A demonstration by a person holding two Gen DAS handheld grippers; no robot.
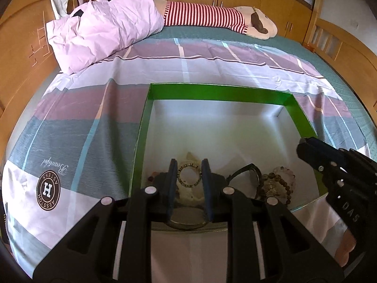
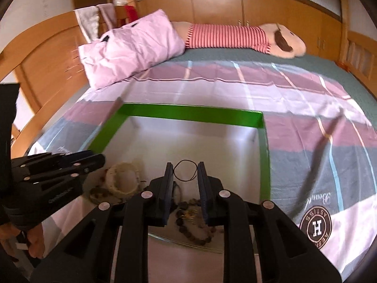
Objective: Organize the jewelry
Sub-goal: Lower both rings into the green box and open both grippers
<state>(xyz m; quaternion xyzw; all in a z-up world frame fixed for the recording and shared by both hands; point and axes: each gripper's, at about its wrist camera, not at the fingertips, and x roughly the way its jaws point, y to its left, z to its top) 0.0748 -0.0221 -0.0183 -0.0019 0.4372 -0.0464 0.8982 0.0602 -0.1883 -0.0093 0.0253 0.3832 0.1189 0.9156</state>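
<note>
Two grippers, both parted and empty, over green box [image 1: 219, 94]. Left gripper [image 1: 189, 167] straddling pale ring bracelet [image 1: 189, 176] at 12 o'clock, nearer than right gripper [image 2: 183, 172], itself framing black cord loop [image 2: 185, 171]; contact apparently absent.

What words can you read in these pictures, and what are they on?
"AESSTOH ASTESS" around a big "H": round badge on the bedsheet, upside down.
"Beautiful": cursive on the sheet beside the badge.
"DA5": right gripper.
Left gripper lettering: too blurred.
</note>
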